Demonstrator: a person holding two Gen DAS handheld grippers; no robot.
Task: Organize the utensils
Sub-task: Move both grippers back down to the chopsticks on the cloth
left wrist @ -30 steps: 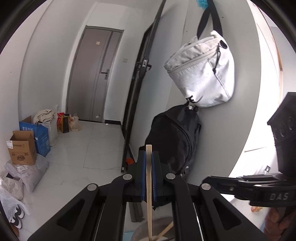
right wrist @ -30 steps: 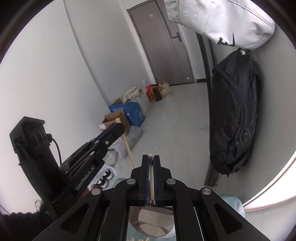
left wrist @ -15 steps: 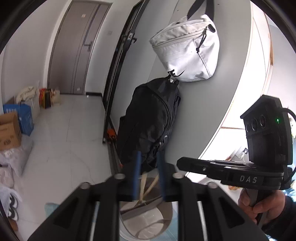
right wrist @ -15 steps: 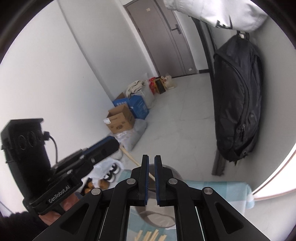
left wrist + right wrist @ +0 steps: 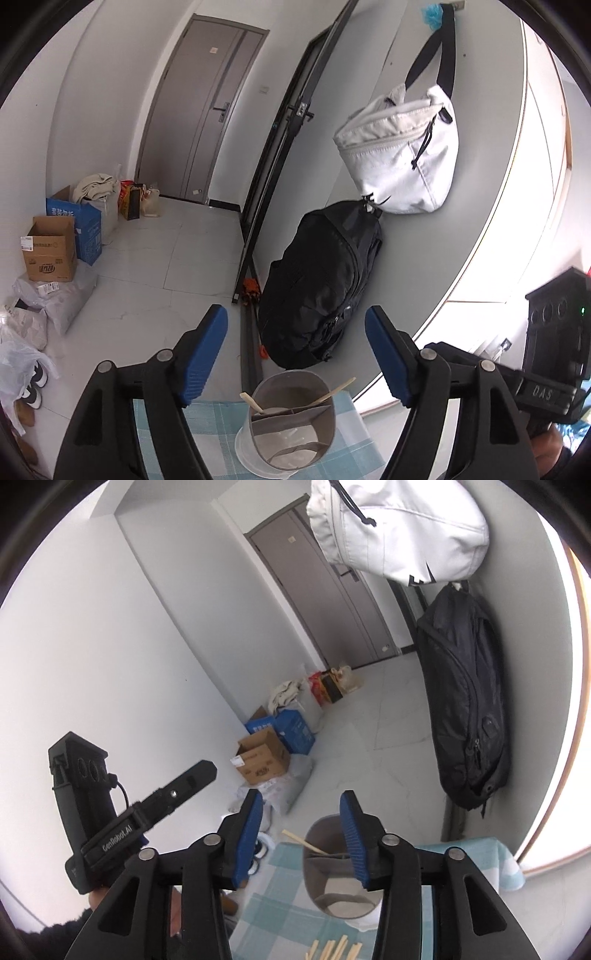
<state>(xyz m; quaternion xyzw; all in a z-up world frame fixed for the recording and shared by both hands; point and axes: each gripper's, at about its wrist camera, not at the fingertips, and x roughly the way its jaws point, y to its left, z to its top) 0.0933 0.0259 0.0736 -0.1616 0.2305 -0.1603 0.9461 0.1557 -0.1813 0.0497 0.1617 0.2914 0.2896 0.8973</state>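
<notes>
Hovering spread and empty above the grey divided cylindrical holder [image 5: 291, 424], left gripper [image 5: 295, 354] and right gripper [image 5: 301, 836] look released because two wooden chopsticks [image 5: 334, 390] lean inside, loose ones [image 5: 334, 949] waiting on checked cloth [image 5: 273, 904].

Black frame, blue fingers [image 5: 201, 360] (ribbed), silver screws.

Chopsticks [image 5: 334, 949], perhaps several, edge-cropped
</notes>
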